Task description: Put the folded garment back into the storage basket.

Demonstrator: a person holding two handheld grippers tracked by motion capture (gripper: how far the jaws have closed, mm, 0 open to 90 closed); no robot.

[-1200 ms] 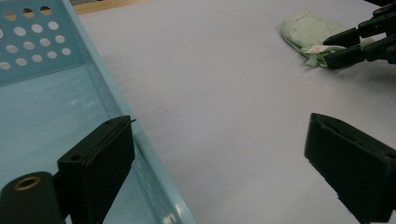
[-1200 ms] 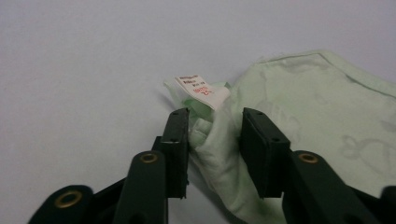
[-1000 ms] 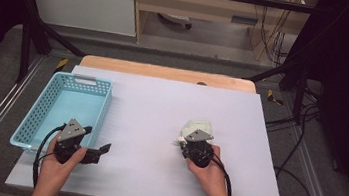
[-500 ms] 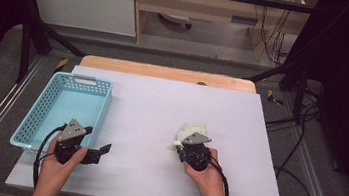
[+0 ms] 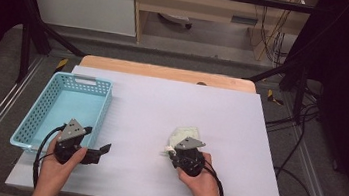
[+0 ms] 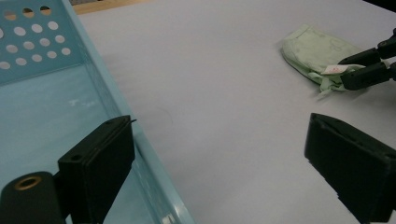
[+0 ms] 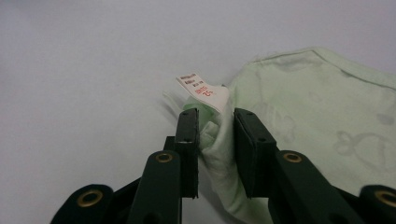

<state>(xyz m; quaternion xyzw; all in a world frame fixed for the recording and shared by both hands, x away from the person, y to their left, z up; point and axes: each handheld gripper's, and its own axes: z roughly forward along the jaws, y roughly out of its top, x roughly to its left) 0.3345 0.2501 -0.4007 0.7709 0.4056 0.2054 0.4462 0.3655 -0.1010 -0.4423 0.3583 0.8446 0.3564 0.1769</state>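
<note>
A pale green folded cloth (image 5: 186,132) lies on the white table, right of centre. My right gripper (image 5: 172,151) sits at its near edge, shut on a bunched corner of the cloth (image 7: 317,107) just below a small white label (image 7: 201,91); green fabric fills the gap of the right gripper (image 7: 215,122). My left gripper (image 5: 101,151) rests near the front left, open and empty, beside the near right corner of a light blue perforated basket (image 5: 71,78). In the left gripper view, the left gripper (image 6: 219,135) has one jaw over the basket wall (image 6: 112,93), and the cloth (image 6: 313,51) lies far right.
The basket stands empty at the table's left side. A wooden strip (image 5: 165,72) runs along the far edge of the table. Black frame poles and cables stand beyond the table on both sides.
My right gripper has slid a little left and toward the person, dragging the green cloth with it. The left gripper has stayed put.
</note>
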